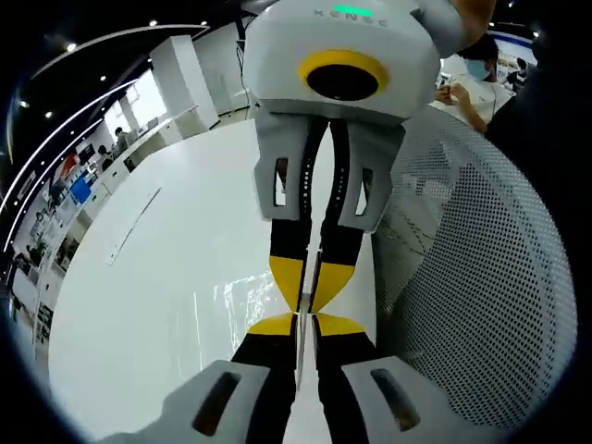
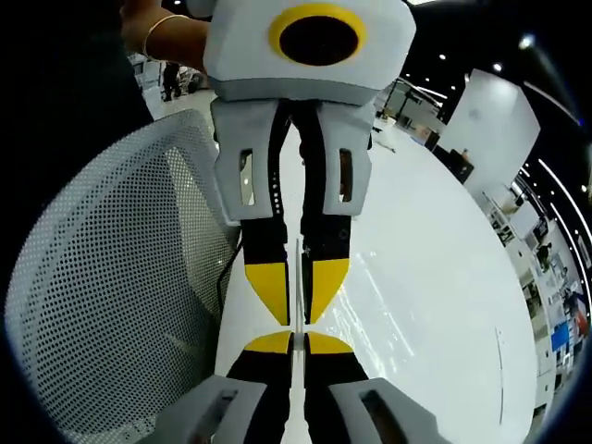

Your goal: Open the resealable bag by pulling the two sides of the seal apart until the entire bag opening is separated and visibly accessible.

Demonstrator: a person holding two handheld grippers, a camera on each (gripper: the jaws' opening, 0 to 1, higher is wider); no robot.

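Both tongs face each other tip to tip above the white bench (image 1: 166, 305). The left tongs (image 1: 305, 319) and the right tongs (image 2: 298, 338) are each clamped on the thin edge of the resealable bag (image 2: 298, 277) between them. Judged step: grip established. Next, draw the two sides apart evenly along the seal.

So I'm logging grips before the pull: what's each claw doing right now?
Left claw: shut on the thin clear bag edge.
Right claw: shut on the same bag edge, facing the left.
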